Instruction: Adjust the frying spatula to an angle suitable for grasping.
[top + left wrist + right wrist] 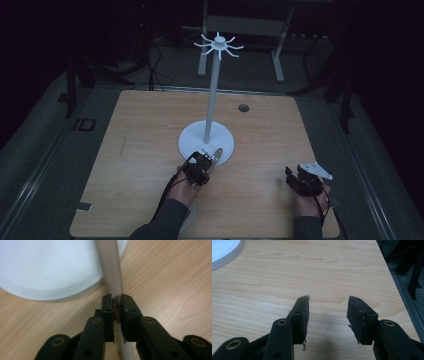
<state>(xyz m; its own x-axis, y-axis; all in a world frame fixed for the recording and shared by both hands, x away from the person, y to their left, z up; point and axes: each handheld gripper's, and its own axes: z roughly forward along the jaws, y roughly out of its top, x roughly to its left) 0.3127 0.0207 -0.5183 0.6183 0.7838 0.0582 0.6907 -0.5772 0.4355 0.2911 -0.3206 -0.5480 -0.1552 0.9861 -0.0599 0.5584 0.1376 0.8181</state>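
Jaws of left gripper point(116, 301) clamping on a slim pale rod point(112, 272) lying on the desk point(140, 150), its far end touching the white stand's base point(192, 142). Right gripper point(328, 302) hovering near the desk's right edge, jaws apart, nothing between them.

We see the stand point(206, 141) near the middle of the desk point(140, 150), its pole upright on the round base. A thin rod point(217, 155) lies at the base's near edge, just before our left gripper point(202, 162). Our right gripper point(295, 180) sits well apart, toward the desk's near right corner.
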